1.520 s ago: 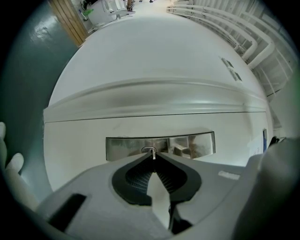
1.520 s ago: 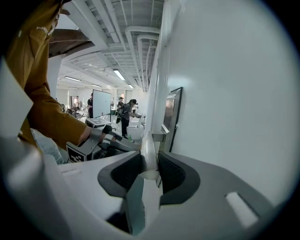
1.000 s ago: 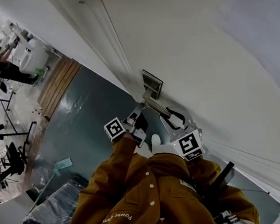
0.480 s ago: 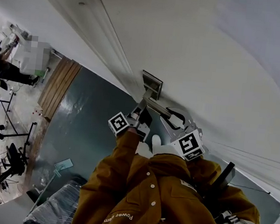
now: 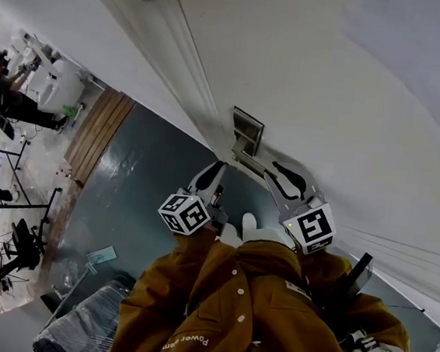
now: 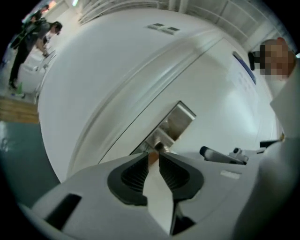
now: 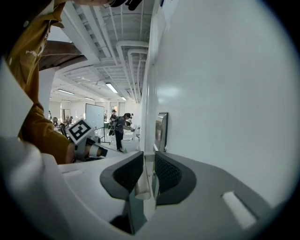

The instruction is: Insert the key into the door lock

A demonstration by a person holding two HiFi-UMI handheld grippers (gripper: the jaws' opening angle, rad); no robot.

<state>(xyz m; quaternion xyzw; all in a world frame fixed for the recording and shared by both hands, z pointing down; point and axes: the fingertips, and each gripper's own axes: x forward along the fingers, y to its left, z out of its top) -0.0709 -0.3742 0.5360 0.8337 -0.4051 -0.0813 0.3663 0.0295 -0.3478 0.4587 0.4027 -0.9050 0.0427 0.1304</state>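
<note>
The white door (image 5: pixel 331 81) is smooth and matt. On it sits a rectangular lock plate (image 6: pixel 177 121) of brushed metal. The left gripper (image 6: pixel 153 153) is of pale plastic with black ribbed pads (image 6: pixel 135 174). Its jaws are almost together and pinch a small brownish key (image 6: pixel 153 158) at their tips, right at the lower end of the plate. How deep the key sits, I cannot tell. The right gripper (image 7: pixel 149 154) is closing its jaws. The round, shiny lever handle (image 7: pixel 142 180) lies between them, with a thin gap at one pad.
</note>
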